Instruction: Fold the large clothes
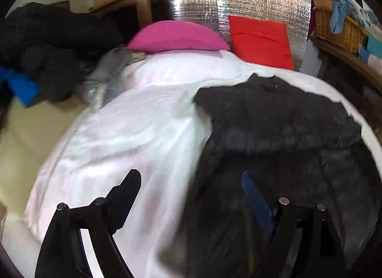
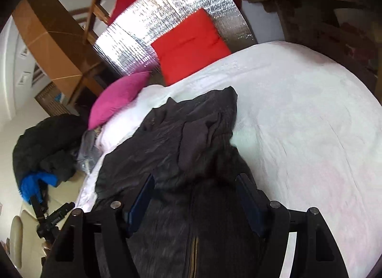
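Both tongs sit over a dark jacket that lies on a white-covered bed. Right tongs stand wide, one finger on each side of the jacket's near part, where a brass zip runs between them; cloth fills the gap, but nothing shows the jaws pressing on it. Left tongs are wide too: the left finger hangs over bare white sheet, the right finger with its blue pad is over the jacket's near left edge. Blur hides whether that pad touches cloth.

The jacket runs long from the near edge away toward the far end, where a pink pillow and a red cushion lean against a silver foil board. Its far part is bunched and rumpled. A heap of dark clothes lies well apart at far left.

The right hand seems better placed, straddling the garment's middle line; the left reaches only its border. A fold would likely need each hand on an opposite edge, so the right tongs may have to shift rightward first.
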`<state>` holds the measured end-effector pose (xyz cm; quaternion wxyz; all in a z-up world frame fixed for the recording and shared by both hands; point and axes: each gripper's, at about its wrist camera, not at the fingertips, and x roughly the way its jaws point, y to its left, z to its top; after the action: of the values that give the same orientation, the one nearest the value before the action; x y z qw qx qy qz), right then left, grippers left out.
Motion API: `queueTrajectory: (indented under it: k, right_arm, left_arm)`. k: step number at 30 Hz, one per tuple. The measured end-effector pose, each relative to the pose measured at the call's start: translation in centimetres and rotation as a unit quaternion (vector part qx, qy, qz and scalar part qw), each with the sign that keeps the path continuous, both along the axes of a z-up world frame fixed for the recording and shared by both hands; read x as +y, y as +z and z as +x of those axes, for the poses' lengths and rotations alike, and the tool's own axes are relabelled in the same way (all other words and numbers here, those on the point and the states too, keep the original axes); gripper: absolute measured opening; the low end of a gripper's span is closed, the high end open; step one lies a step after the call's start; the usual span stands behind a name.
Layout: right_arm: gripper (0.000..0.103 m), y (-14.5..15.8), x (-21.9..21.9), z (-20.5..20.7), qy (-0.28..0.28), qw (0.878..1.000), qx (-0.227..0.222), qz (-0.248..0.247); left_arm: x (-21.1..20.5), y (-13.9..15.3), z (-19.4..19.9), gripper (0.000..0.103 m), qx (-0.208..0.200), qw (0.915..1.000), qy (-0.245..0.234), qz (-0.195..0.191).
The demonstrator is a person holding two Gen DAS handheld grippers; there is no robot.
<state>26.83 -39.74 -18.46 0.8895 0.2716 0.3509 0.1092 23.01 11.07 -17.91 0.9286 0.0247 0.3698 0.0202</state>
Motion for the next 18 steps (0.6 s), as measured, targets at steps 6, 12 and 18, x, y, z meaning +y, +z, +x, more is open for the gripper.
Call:
queueTrajectory:
  k: [6, 12, 18]
  right_arm:
    - [0.08, -1.4, -0.5, -7.6, 0.007, 1.0, 0.005, 0.011]
    - [0.08, -4.7, 0.9, -13.4, 0.046, 0.997, 0.063, -0.004]
    - [0.08, -7.8, 2.5, -16.6, 0.076, 0.989, 0.125, -0.014]
  left_arm:
    - [1.9, -4.4, -9.6, 0.087, 0.058, 0.9952, 0.011, -0.078]
    - [1.8, -9.6, -13.8, 0.087, 0.165, 0.9711, 0.016, -0.172]
    - [1.7, -12.1, -13.5, 0.087, 0.205, 0.9593, 0.022, -0.193]
